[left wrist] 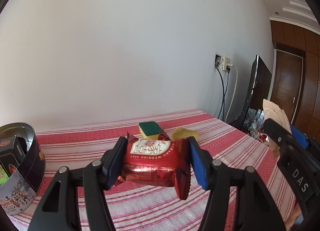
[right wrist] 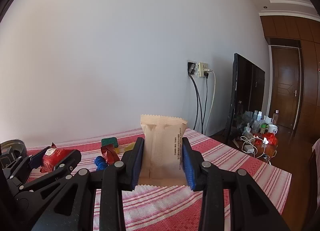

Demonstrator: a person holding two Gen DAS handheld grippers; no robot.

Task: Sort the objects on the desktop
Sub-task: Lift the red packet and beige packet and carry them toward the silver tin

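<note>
Holding two snacks up over the striped tabletop (left wrist: 152, 211) is what is seen. The left claw (left wrist: 156, 159) is pinched on a red snack pack (left wrist: 154, 161). The right claw (right wrist: 163, 163) is pinched on a cream snack pack (right wrist: 162, 151).

The step in hand is judged to be carrying each pack to its place. A round tin (left wrist: 22, 171) with boxes in it is seen at the left, close to the red pack, so that may be where it goes. The squeeze should be kept soft, so the food inside is not crushed, and each pack should be lowered before it is let go.

The red pack is held sideways, its long way running from pad to pad, with its label up. The cream pack is stood up tall, its zigzag edge on top.

A green sponge (left wrist: 150, 129) and a yellow sponge (left wrist: 185, 134) are left lying farther back.
</note>
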